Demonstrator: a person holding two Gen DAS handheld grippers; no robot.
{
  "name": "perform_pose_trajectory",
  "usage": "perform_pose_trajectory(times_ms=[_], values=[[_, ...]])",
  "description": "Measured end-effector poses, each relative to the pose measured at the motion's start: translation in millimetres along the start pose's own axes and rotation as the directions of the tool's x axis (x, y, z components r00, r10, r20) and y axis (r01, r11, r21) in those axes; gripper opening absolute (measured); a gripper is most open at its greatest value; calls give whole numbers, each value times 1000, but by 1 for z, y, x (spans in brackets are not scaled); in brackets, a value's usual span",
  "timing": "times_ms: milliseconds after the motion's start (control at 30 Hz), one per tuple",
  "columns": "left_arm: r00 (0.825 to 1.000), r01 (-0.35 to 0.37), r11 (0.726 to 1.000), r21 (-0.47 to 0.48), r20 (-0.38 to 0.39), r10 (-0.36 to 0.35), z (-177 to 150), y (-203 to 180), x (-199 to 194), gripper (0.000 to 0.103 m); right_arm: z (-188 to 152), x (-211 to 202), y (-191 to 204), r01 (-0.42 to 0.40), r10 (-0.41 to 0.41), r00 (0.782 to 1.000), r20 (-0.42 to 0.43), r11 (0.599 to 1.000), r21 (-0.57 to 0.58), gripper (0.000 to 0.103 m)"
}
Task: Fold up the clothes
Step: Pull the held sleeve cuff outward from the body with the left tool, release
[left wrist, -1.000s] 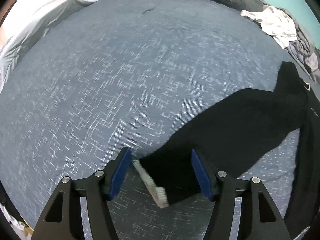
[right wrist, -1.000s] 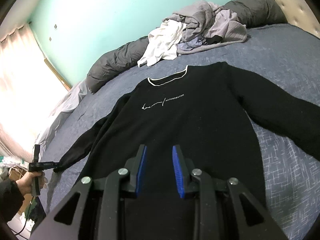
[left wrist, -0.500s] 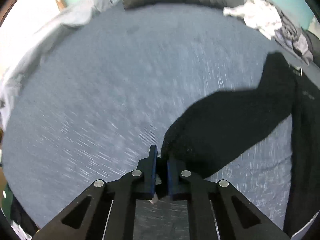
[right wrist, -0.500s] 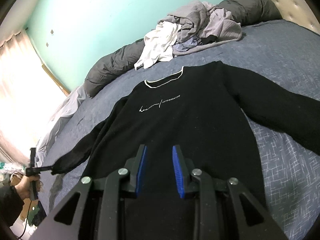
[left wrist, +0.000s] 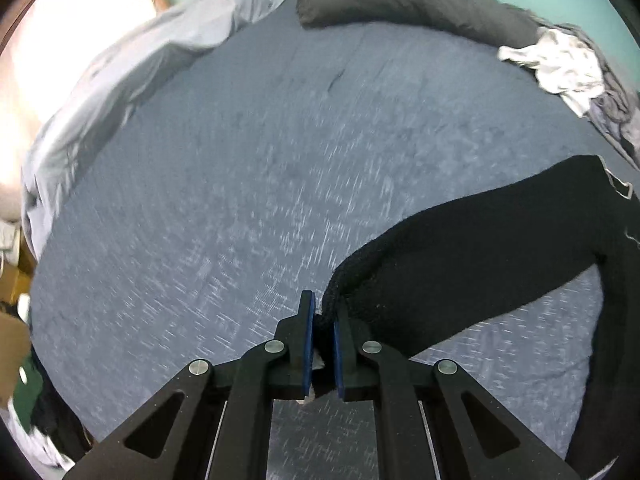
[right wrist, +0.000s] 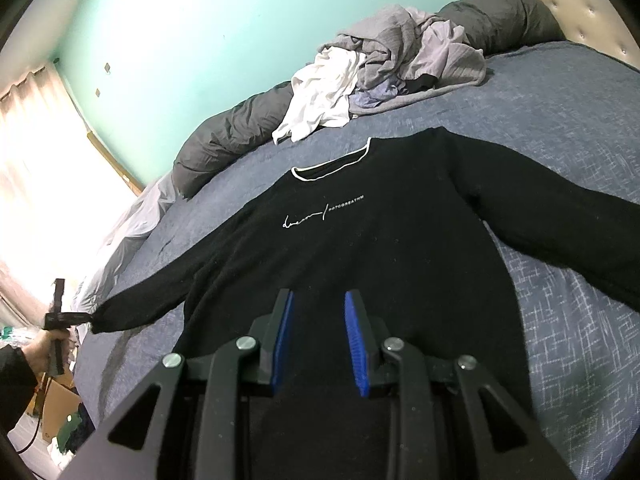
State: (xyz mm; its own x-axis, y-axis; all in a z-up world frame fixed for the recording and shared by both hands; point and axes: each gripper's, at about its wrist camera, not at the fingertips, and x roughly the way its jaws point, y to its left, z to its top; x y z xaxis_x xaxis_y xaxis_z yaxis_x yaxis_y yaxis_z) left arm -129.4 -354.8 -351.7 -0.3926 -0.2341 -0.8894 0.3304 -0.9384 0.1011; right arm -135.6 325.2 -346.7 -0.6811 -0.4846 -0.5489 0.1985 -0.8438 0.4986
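Left tongs (left wrist: 321,322): jaws nearly together, pinching the cuff (left wrist: 330,312) of the black sweater's (right wrist: 360,248) sleeve (left wrist: 460,272) between the blue pads. A sec ago the same tongs stood wide w/ the white-edged cuff lying flat between them on the bed (left wrist: 240,180); now they've clamped and the cuff end is bunched and raised off the cover, sleeve sloping down to the shoulder. Left-wrist view is motion-blurred, so the lift looks under way. Meaning for the task: grasp done, sleeve fold started; next, prob. carry the cuff across onto the chest.

Right tongs (right wrist: 318,336): partly open, nothing between the pads, hovering over the lower middle of the sweater body, same as a sec ago. Can't tell if they touch the cloth. Prob. waiting its turn or ready to pin the body.

Sweater itself: front up, spread on the blue bed cover, collar away from the right-wrist cam, other sleeve out flat to the right. In that view a hand (right wrist: 38,350) grips the left tool at the far left edge, sleeve drawn taut toward it.

Farther back: heap of unfolded clothes (right wrist: 384,72), white and grey, on the bed beyond the collar; dark grey rolled duvet (right wrist: 224,136) along the teal wall.

Containers: only a cardboard box (right wrist: 60,408) on the floor by the bed; contents not visible.
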Motion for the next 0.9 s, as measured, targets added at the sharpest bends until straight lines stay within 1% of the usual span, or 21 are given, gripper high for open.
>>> perform_pose_trajectory(times_ms=[133, 200, 300, 433, 467, 500, 600, 667, 733, 800, 867, 900], values=[[999, -6, 1000, -10, -35, 6, 0, 0, 24, 9, 0, 3, -3, 4, -4, 1000, -8, 1000, 3, 26], [999, 6, 1000, -31, -40, -7, 2, 4, 29, 9, -1, 4, -4, 6, -6, 1000, -11, 1000, 6, 26], [999, 17, 998, -53, -46, -20, 6, 12, 35, 12, -3, 7, -4, 7, -7, 1000, -22, 1000, 4, 26], [999, 32, 995, -93, -37, -36, 0, 25, 27, 18, -4, 8, -2, 5, -5, 1000, -26, 1000, -1, 26], [999, 31, 996, -88, -35, -34, -1, 25, 25, 21, -4, 7, -1, 4, -4, 1000, -26, 1000, -2, 26], [999, 19, 997, -77, -31, -21, -2, 26, 23, 25, -4, 7, 0, 3, -3, 1000, -25, 1000, -3, 26], [1000, 15, 996, -92, -16, -16, -3, 33, 15, 27, -4, 7, 1, -4, 3, 1000, -25, 1000, -6, 26], [1000, -1, 989, -148, -6, 0, -1, 45, 11, 27, -4, 7, 3, -7, 7, 1000, -27, 1000, -13, 26], [1000, -21, 984, -177, -4, 20, -3, 50, 6, 27, -3, 7, 3, -11, 11, 1000, -26, 1000, -14, 26], [1000, 13, 988, -155, 4, -12, -3, 42, 3, 27, -1, 5, 2, -12, 12, 1000, -24, 1000, -14, 26], [999, 29, 995, -95, 23, -27, -4, 24, -4, 28, 2, 2, 0, -7, 7, 1000, -19, 1000, -16, 26], [998, 49, 996, -75, 28, -47, -6, 15, -9, 28, 4, -1, -1, -3, 3, 1000, -16, 1000, -17, 26]])
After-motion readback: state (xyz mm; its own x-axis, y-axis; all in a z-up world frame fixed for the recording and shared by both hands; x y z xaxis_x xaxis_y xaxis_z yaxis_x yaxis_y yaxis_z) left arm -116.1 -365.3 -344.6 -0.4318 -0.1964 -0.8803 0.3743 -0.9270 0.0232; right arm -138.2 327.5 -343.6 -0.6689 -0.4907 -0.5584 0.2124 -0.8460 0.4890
